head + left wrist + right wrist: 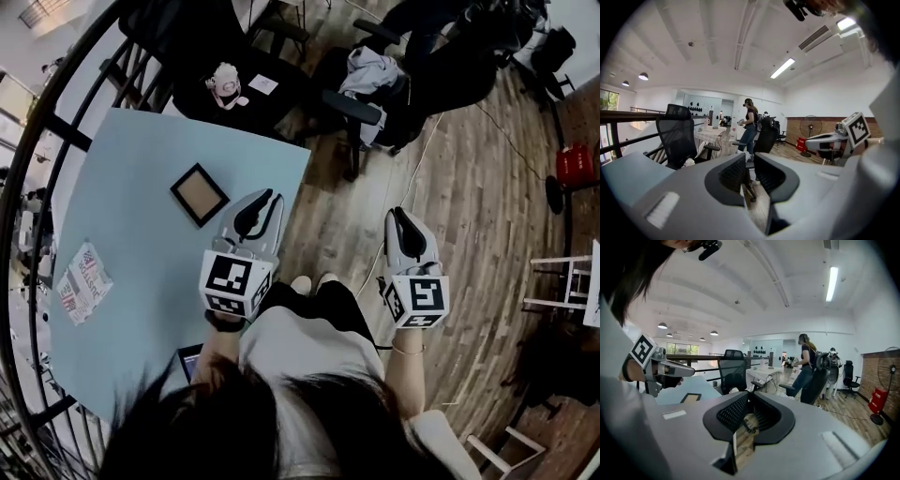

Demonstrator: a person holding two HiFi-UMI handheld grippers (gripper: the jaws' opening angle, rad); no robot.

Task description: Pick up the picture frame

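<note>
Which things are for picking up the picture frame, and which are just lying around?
For the job: picture frame, left gripper, right gripper.
Just lying about: printed packet on the table, clothes on the chair.

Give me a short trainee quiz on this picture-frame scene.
1. True or false: the picture frame lies flat on the light blue table, untouched by either gripper.
2. Which gripper is nearer the frame? A. left gripper B. right gripper C. both equally near
3. Fill in: the right gripper hangs over the wooden ____, beyond the table's edge.
Key: 1 true; 2 A; 3 floor.
</note>
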